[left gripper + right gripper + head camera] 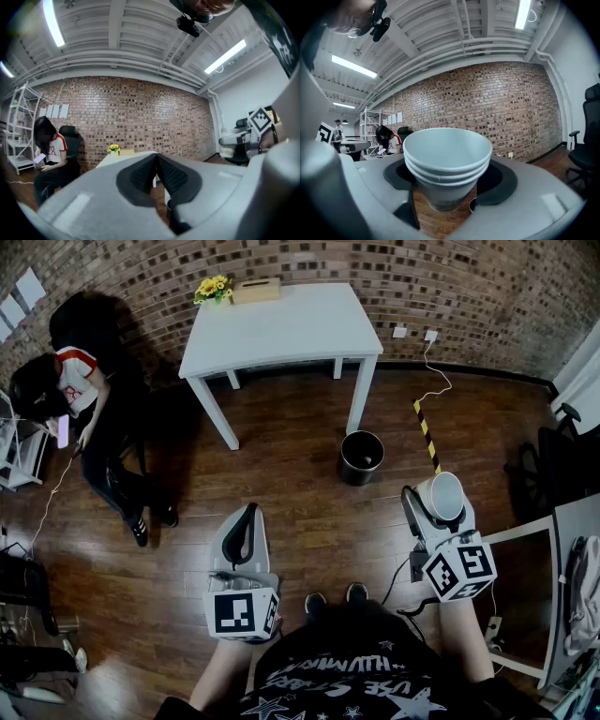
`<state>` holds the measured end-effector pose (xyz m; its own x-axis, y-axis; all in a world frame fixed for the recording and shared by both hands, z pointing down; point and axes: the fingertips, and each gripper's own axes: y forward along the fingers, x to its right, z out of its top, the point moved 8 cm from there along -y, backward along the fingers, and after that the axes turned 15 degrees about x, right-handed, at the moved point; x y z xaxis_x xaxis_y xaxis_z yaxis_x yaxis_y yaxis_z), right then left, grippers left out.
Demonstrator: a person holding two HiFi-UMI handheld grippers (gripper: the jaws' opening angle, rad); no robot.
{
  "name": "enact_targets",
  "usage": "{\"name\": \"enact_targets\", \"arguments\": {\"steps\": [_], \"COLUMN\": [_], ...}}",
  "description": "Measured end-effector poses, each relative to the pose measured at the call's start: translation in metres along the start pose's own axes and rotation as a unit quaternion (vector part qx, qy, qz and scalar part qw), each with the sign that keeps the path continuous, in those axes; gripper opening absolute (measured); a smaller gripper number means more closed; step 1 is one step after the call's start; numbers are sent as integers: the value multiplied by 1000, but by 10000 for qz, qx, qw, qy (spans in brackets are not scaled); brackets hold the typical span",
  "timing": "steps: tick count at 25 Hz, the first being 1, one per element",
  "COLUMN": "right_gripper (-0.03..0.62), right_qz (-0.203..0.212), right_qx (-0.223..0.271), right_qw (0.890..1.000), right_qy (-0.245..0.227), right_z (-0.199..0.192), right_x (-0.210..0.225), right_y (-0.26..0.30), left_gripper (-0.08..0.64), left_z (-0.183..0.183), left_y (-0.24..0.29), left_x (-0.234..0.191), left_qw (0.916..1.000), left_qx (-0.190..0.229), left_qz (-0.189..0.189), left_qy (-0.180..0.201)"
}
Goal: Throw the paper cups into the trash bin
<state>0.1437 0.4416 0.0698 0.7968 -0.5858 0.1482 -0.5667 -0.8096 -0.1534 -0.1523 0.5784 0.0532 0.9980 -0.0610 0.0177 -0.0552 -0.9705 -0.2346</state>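
My right gripper [439,505] is shut on a stack of white paper cups [442,495], held upright with the mouth up; in the right gripper view the paper cups [447,163] fill the gap between the jaws. The black round trash bin [361,457] stands on the wood floor beside the table's front right leg, ahead and to the left of the cups. My left gripper [243,532] hangs at lower centre, its jaws pressed together with nothing between them; its dark pads [143,174] meet in the left gripper view.
A white table [277,329] stands by the brick wall with yellow flowers [212,287] and a tissue box [257,290]. A person [80,404] sits at the left on a dark chair. A white desk [562,596] edge is at the right, office chair [544,465] behind it.
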Motion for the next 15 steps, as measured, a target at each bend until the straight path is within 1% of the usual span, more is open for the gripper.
{"name": "enact_targets", "arguments": {"steps": [3,5,9,15], "right_gripper": [347,347,347,347], "right_qz": [0,40,136,61], "right_qx": [28,2,-62,118], "right_qw": [10000,9999,9998,9999], "right_qy": [-73,-119,-148,-99], "right_z": [-4,-8,-12,-16], "right_x": [-8,-14,-18,13], "right_y": [5,9,15,45], "left_gripper": [5,5,5,5], "left_z": [5,6,5,-1], "left_y": [0,3,9,33], "left_x": [-12,-20,-26,-22], "left_qw": [9995,9989,9989,9984], "left_qx": [300,427,427,422], "left_qz": [80,97,124,222], "left_qy": [116,161,156,296]}}
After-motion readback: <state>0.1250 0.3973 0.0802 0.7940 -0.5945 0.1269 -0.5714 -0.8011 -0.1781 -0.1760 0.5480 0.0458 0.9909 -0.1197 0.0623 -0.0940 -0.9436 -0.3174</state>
